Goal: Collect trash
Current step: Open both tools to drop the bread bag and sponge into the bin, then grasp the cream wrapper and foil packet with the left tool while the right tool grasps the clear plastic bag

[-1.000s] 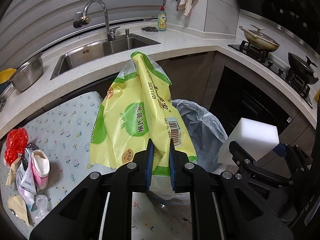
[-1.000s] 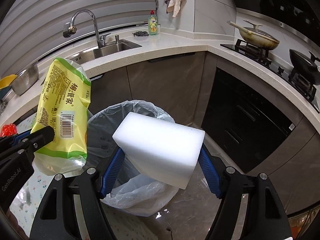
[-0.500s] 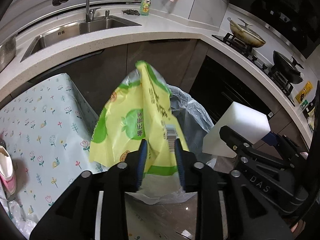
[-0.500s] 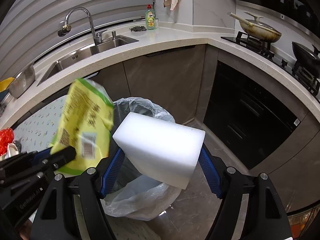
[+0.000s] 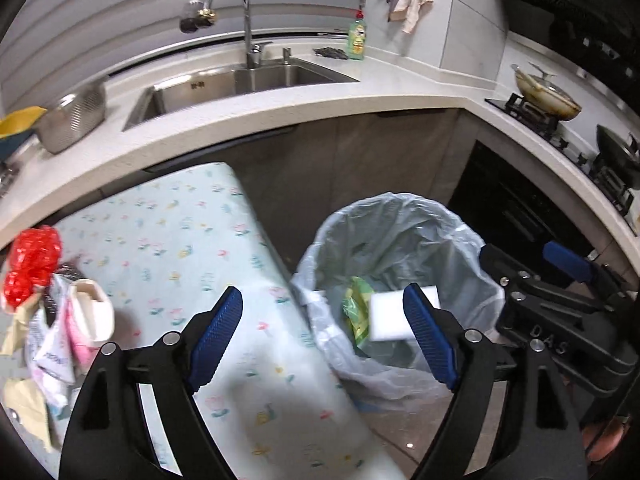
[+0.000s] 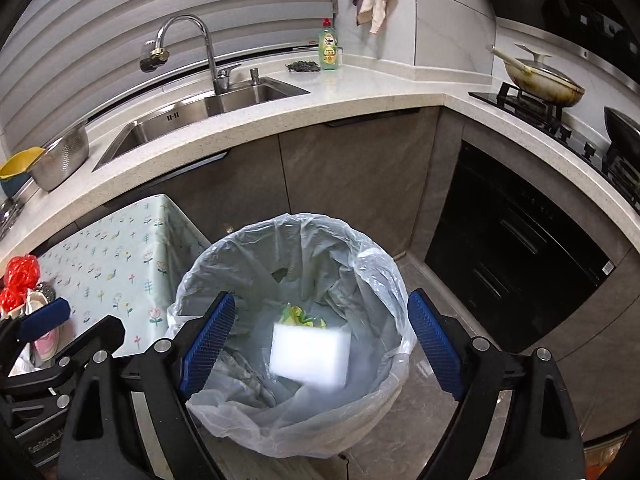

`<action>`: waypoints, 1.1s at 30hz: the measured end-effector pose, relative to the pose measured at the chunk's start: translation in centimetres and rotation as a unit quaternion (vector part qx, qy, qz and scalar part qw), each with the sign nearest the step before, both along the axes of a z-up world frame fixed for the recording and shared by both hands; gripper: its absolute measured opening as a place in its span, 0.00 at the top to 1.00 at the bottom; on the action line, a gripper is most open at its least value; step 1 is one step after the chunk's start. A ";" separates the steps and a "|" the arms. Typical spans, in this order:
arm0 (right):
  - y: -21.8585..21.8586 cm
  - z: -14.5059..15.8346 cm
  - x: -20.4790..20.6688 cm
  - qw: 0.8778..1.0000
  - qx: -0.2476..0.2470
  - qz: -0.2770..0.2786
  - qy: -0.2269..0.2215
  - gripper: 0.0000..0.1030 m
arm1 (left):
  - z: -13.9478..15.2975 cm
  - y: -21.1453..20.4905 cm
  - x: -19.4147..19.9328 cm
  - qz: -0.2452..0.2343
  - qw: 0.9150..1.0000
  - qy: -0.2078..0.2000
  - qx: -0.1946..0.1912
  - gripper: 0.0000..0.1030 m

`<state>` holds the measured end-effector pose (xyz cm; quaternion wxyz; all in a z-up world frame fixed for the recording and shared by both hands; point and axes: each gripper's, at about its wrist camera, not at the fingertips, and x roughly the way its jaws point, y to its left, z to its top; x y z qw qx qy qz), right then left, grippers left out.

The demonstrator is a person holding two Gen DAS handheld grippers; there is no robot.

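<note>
The white rectangular foam block (image 6: 310, 354) is inside the clear-plastic-lined round trash bin (image 6: 384, 276), blurred, with no pad touching it. Just behind it, deeper in the liner, lies the crumpled yellow-and-green plastic snack bag (image 6: 298, 316), also free of any grip. In the left wrist view the same block (image 5: 390, 312) and bag (image 5: 356, 308) sit side by side in the bin (image 5: 472, 256).

The right claw (image 6: 320, 344) stands over the bin mouth, its blue pads wide apart on either side of the block; its jaws have just been opening and nothing is pressed between them. The left claw (image 5: 324, 332) is likewise spread wide, its jaws just opened, and holds nothing. It straddles the bin's near rim and the edge of the pale floral-print cloth-covered counter (image 5: 168, 240).

More trash lies at the far left of that counter: a red crinkled plastic wrapper (image 5: 34, 260), a pink-and-white paper cup (image 5: 90, 316) on its side, and torn paper scraps (image 5: 24, 404).

Beyond, a white stone worktop (image 6: 360, 92) carries a steel sink (image 6: 200, 116).
</note>
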<state>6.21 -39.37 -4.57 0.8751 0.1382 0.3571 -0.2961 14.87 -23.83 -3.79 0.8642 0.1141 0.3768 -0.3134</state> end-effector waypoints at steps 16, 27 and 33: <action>9.8 2.2 -0.5 0.997 -0.027 0.066 0.007 0.17 | 2.1 11.4 -0.4 0.109 0.993 -0.029 0.032 0.14; 21.1 1.4 1.9 0.986 -0.015 0.165 0.021 0.17 | 0.9 23.5 0.7 0.206 0.977 -0.011 0.060 0.12; 26.9 0.1 3.7 0.977 -0.017 0.207 0.038 0.17 | -0.3 30.6 1.6 0.261 0.964 0.015 0.054 0.12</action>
